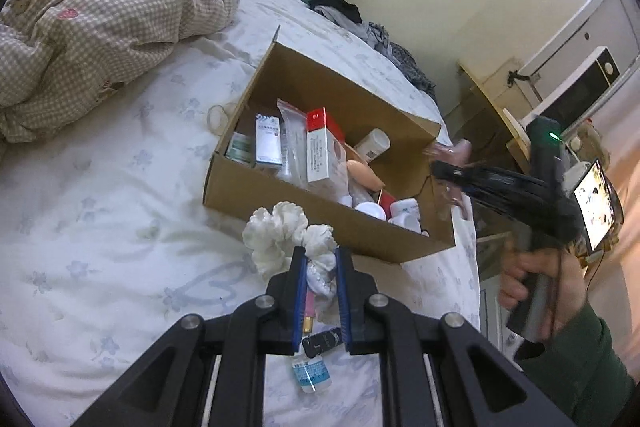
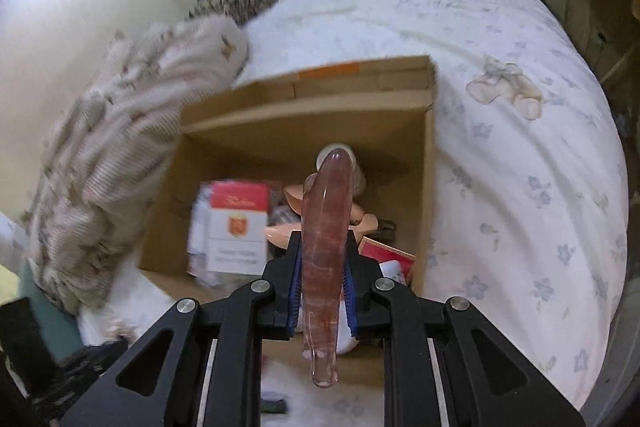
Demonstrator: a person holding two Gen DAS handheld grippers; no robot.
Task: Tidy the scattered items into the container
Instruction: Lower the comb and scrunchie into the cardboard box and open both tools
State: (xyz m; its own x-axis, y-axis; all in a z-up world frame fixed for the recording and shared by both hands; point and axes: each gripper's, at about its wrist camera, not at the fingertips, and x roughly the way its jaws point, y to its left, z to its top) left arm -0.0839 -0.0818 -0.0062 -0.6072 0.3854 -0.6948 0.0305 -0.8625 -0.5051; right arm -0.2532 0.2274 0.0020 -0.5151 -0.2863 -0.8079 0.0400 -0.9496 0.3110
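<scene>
1. Right gripper (image 2: 323,259): black linkage, blue-padded fingers, clamped on a translucent pink, rounded, elongated glass-like piece (image 2: 326,227). Its long axis runs straight along the fingers; the rounded far end points forward over the box interior, the near end sticks out back past the finger bases.
2. Open brown cardboard box (image 1: 280,79) on the bed: flaps up, walls upright. It holds a red-and-white carton (image 1: 322,151) standing on end, a blue-and-white small carton (image 1: 267,141), a clear zip bag (image 1: 294,143), a white cylindrical bottle (image 1: 374,143) lying tilted, and peach-coloured soft pieces (image 1: 362,173). Bare floor shows at the far-wall side in the right wrist view.
3. Left gripper (image 1: 321,267): low over the bed just outside the box's near wall, fingers closed narrowly around a white ruffled fabric scrunchie (image 1: 280,231).
4. Between the finger bases lie a small clear bottle with blue label (image 1: 311,373) and a black clip-like item (image 1: 322,341).
5. White floral-print bedsheet (image 1: 100,227): open room left of the box; checked beige quilt (image 1: 100,11) bunched well apart.
6. A hand (image 1: 536,287) in a green sleeve grips the right handle.
</scene>
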